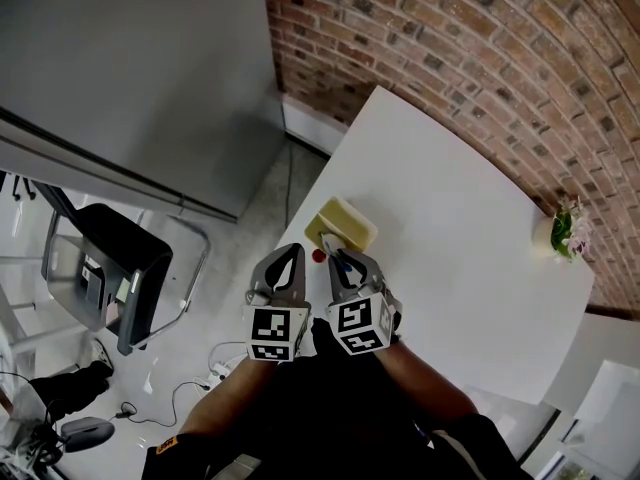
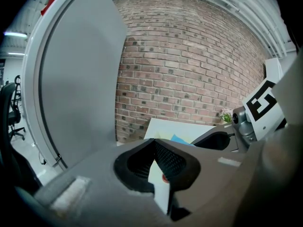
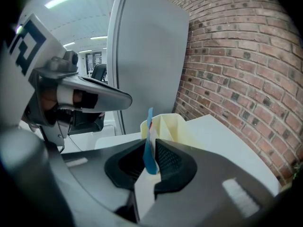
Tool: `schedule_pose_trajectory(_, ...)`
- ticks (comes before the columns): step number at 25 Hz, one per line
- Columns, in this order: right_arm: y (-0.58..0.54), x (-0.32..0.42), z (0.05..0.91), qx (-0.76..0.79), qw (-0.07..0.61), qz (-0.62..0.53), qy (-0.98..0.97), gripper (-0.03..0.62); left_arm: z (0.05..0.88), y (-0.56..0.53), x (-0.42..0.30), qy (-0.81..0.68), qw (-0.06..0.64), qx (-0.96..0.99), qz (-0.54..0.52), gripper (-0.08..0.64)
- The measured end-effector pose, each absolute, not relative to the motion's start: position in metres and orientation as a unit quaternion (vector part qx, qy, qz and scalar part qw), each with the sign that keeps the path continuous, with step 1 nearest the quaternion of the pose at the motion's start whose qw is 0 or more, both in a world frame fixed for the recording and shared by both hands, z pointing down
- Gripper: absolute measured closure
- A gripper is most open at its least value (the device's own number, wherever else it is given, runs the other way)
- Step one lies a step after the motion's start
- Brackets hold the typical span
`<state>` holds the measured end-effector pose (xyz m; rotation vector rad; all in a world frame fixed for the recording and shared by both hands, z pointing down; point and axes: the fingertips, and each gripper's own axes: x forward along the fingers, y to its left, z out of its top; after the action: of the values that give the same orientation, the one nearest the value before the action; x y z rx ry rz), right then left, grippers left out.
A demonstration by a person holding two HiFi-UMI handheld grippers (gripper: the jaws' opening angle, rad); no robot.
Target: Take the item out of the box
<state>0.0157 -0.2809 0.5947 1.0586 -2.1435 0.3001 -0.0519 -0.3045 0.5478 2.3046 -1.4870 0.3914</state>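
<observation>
Tiny red thing (image 1: 318, 256), unidentifiable

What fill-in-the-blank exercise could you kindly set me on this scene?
The item held in the right claw is mostly ____.
The box stands on a ____ table.
The wall behind the table is made of ____.
Missing words: blue; white; brick.

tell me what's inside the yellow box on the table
Of the yellow box only pale folded walls show. Its floor is covered by the near wall and the jaws of the right gripper. A thin blue item, pinched there, rises before the rim.
</observation>
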Motion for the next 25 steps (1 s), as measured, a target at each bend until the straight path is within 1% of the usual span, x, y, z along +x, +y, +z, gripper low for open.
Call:
schedule_pose_trajectory(5,-0.285,0.023,0.587,0.430,0.355,0.102,-0.823,0.586,0.542,-0.303,-0.051,-0.526,0.181,0.821,0.133,0.555)
schedule_pose_trajectory(25,-0.255,0.035,0.492,0.518,0.273,0.052,-0.809,0.589,0.480,-0.255,-0.052,-0.506,0.136,0.845,0.102,0.555)
